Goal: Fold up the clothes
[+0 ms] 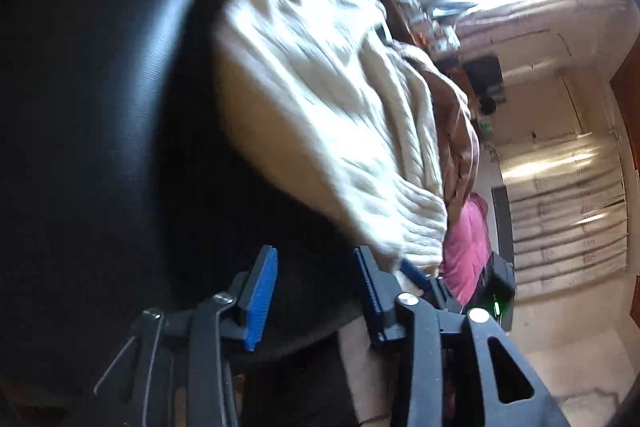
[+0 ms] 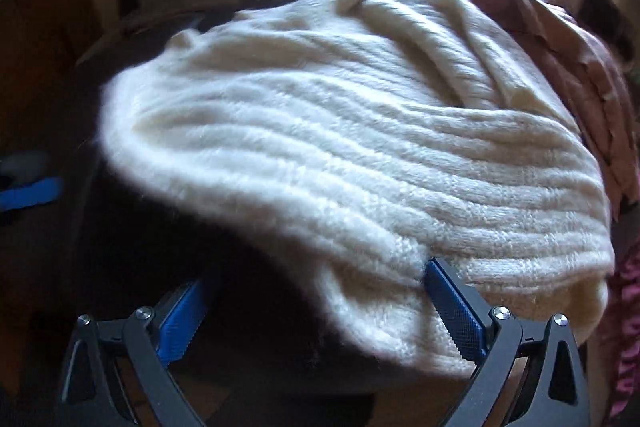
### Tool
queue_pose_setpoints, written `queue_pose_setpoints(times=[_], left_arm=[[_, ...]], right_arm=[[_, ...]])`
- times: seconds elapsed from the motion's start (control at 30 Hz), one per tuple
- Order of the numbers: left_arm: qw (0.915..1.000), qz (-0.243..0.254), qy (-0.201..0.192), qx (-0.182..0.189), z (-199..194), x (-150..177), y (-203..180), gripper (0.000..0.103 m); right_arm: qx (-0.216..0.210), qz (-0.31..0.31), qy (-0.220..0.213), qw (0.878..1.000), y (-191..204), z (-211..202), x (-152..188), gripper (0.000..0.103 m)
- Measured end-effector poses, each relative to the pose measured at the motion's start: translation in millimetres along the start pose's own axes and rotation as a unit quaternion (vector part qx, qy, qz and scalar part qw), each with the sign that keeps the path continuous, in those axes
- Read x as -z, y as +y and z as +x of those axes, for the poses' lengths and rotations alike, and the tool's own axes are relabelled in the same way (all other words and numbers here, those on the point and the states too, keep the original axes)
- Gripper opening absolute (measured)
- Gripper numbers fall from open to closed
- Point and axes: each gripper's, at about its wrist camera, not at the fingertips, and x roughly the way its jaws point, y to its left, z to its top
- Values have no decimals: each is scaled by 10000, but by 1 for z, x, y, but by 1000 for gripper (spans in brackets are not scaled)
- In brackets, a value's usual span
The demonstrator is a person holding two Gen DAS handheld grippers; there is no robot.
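Left wrist view: the left gripper (image 1: pixel 316 291) stands with its jaws spread wide and nothing between the blue pads. It hangs over the dark padded surface (image 1: pixel 100 107), clear of the cloth. The cream ribbed knit sweater (image 1: pixel 320 115) lies ahead and to the right of it, spread on that dark surface, its ribbed lower edge nearest the right-hand finger. Beyond the sweater sit a crumpled brown-pink garment (image 1: pixel 456 131) and a bright pink garment (image 1: pixel 468 247). The picture is smeared by motion, so fine creases cannot be read.

Right wrist view: the right gripper (image 2: pixel 320 311) is likewise wide open. The sweater (image 2: pixel 340 147) fills the frame; its near ribbed hem drapes down between the two fingers and touches the right-hand pad (image 2: pixel 456 307). The left-hand pad is apart from the cloth, so nothing is clamped. A sleeve or doubled layer (image 2: pixel 460 39) appears to lie across the upper body of the sweater; which of the two cannot be told.

Progress, as a judgement: the sweater lies largely flat with one overlap, not in a compact folded packet. This fits either a garment laid out for folding or one partway through with a layer turned in. The two garments to the right lie unfolded in a heap, so work remains.
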Motion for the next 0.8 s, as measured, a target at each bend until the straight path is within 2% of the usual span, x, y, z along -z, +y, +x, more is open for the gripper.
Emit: queue_pose_setpoints(times=[0.13, 0.2, 0.27, 0.33, 0.4, 0.43, 0.47, 0.5, 0.57, 0.63, 0.7, 0.8], left_arm=[[9994, 56, 273, 183, 24, 5, -21, 49], [9988, 79, 404, 262, 36, 7, -31, 49], [9994, -49, 333, -89, 42, 1, -34, 49], [9989, -138, 178, -409, 44, -4, -33, 43], [9977, 37, 3, -672, 44, -7, -35, 31], [9968, 201, -73, -775, 44, -7, -40, 23], [9952, 418, -159, -868, 43, -6, -45, 20], [9931, 632, -244, -956, 42, -5, -49, 11], [9897, 947, -381, -1009, 37, -1, -54, 7], [9852, 1250, -513, -1053, 31, 2, -57, 6], [9871, 1234, -522, -876, 14, -1, -45, 6], [9893, 1210, -535, -611, -12, -6, -28, 6]], right_arm=[[-1110, -245, 134, 9934, 16, -16, 17, 103], [-1098, -523, 167, 9924, 23, -15, 22, 103], [-1155, -593, 172, 9914, 24, -16, 27, 103], [-1251, -583, 187, 9903, 20, -21, 31, 103], [-1317, -500, 220, 9898, 13, -24, 33, 103], [-1352, -439, 238, 9896, 9, -25, 33, 103], [-1379, -378, 236, 9894, 5, -29, 33, 103], [-1393, -321, 209, 9895, 0, -34, 32, 103], [-1237, -257, -124, 9919, -15, -52, 27, 102], [-864, -211, -496, 9948, -34, -69, 19, 103], [-534, -64, -630, 9966, -54, -73, 11, 103], [-24, 313, -298, 9991, -81, -53, 3, 103]])
